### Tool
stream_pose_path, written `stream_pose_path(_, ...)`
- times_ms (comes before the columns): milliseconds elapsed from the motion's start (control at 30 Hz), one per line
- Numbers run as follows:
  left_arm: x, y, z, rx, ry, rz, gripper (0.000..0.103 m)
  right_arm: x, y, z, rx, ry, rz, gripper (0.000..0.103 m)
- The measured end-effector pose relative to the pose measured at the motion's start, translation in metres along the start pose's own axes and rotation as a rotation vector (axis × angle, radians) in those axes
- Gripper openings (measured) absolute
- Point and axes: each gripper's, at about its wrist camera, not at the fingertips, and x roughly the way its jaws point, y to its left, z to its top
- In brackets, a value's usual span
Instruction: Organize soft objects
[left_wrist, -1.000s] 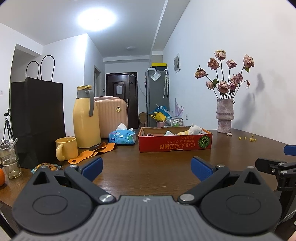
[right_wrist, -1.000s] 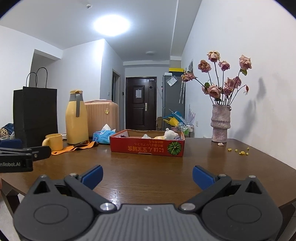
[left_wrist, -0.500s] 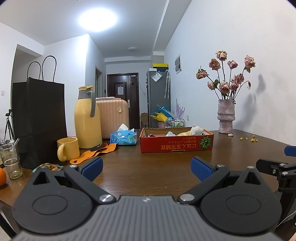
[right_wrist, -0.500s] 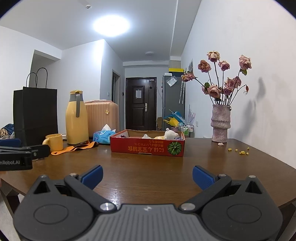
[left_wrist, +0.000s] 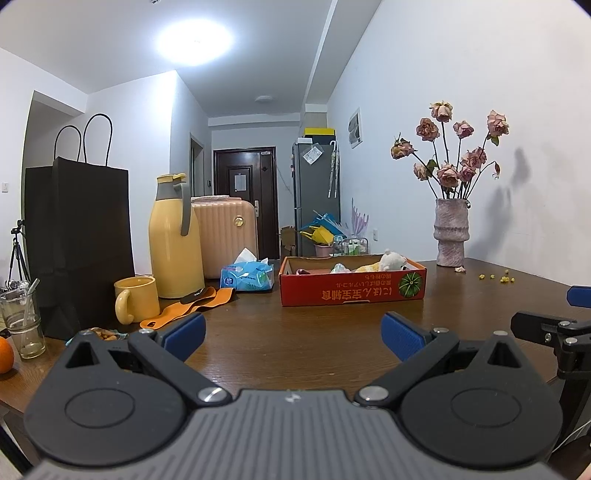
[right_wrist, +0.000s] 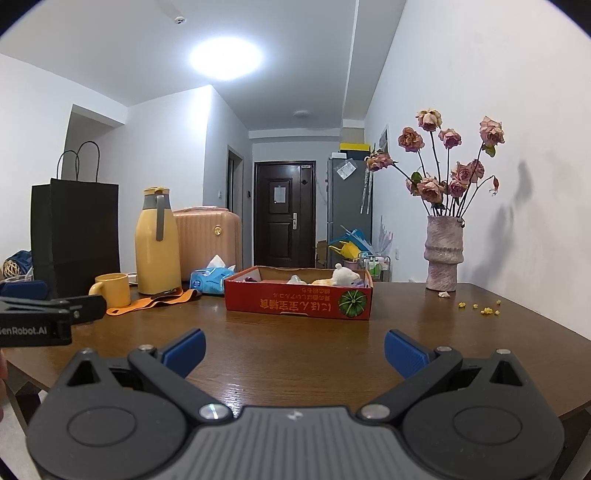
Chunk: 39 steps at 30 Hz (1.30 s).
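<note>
Your left hand-held gripper (left_wrist: 291, 334) and right hand-held gripper (right_wrist: 293, 345) both hover above the wooden bench (left_wrist: 314, 339), jaws spread wide, gripping nothing. Ahead of you, at mid-bench, lies the shallow red cardboard box (left_wrist: 352, 290), its long axis running left to right, printed side facing you. It contains a white plush toy (left_wrist: 393, 260) at its right end, facing right, beside a yellow soft item (left_wrist: 367, 266) and smaller pieces too small to identify. A tissue pack (left_wrist: 246, 277) lies just left of the box.
</note>
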Motion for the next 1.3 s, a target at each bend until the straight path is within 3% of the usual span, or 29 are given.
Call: stream_pose_path(1300, -0.0029, 0.0027, 0.0018, -0.012, -0.007, -0.001, 0.103, 0.0009, 0.0018, 0.0005, -0.004, -0.002, 0.007, 0.103)
